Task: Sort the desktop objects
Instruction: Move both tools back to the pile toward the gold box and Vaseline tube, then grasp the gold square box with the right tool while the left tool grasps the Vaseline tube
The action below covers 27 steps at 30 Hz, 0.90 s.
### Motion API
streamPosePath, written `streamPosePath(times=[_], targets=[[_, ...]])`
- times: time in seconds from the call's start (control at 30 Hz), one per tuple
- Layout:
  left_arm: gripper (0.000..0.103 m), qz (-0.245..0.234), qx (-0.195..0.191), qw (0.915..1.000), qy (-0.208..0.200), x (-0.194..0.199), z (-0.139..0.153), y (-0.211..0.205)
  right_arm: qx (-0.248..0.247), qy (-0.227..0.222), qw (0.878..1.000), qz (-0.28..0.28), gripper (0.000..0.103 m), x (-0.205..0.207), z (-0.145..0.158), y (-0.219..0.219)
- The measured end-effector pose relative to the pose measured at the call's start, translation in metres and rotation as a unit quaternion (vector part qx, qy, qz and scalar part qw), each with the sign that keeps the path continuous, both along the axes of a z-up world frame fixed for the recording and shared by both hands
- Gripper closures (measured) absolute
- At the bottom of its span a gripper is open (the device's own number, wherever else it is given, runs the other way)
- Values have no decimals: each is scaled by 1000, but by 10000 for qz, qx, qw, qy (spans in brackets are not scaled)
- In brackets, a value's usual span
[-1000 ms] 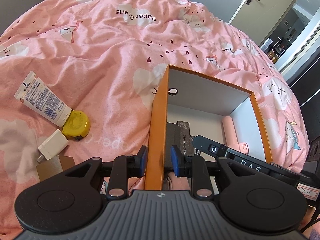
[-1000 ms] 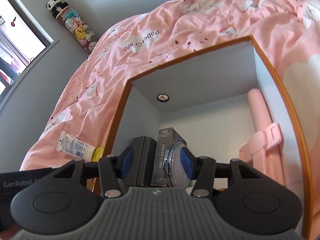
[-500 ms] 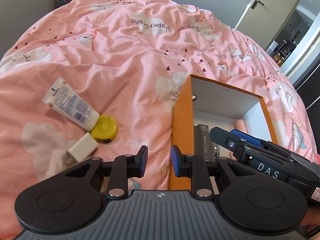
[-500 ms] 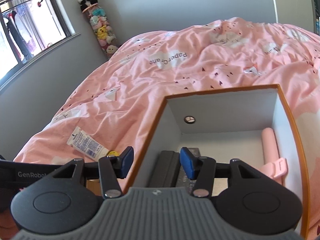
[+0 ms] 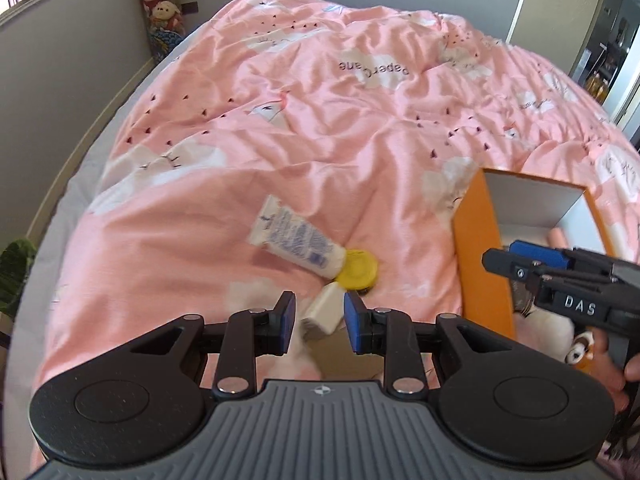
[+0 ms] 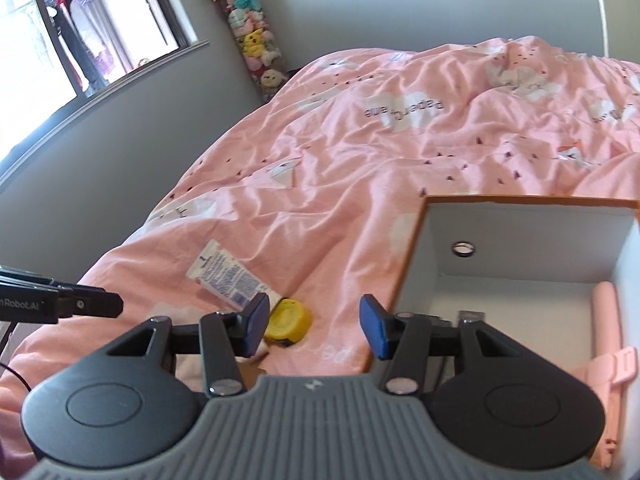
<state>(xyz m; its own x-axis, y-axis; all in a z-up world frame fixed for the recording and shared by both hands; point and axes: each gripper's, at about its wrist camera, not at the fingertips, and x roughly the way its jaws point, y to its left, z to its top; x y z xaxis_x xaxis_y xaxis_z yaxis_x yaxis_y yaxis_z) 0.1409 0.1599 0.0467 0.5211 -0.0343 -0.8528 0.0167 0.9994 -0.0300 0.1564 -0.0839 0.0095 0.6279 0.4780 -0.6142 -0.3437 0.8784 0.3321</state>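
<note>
the left gripper (image 5: 319,322) is over the bed (image 5: 360,128), its jaws opening with nothing pressed; a white charger (image 5: 323,312) lies below the gap. just beyond lies a tube (image 5: 294,242) with yellow cap. the right gripper (image 6: 313,326), empty and closing, hangs by the orange box (image 6: 412,264).

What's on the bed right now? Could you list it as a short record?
surface: pink duvet
box: orange box, open, white inside
inside box: pink item, dark items, partly hidden
loose on duvet: white tube with yellow cap; white charger
left gripper: opening, above charger, holding nothing
right gripper: closing, empty
</note>
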Motion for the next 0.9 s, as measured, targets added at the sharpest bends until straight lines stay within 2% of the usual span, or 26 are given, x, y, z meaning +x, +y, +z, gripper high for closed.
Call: streamPosePath(times=[0.13,0.27,0.37,0.57,0.7,0.73,0.9], targets=[[65,-42,-258,9993,281,0,-15,14,-10,168,9995,253,62,5,-3,21],[64,-74,-488,9977,468,0,-44,17,-236,472,9963,673,62,10,-15,49],[64,-144,-471,9969,611,1,-62,16,-434,786,9915,939,62,13,-30,70],[64,65,-543,9958,738,-1,-81,28,-911,1291,9809,1133,62,21,-61,100],[64,64,-496,9959,751,0,-86,33,-930,1713,9729,1246,60,28,-80,109],[64,36,-484,9960,750,0,-87,33,-970,1809,9709,1232,56,30,-85,112],[64,-59,-364,9965,755,3,-93,33,-784,2204,9646,1218,50,38,-101,116]])
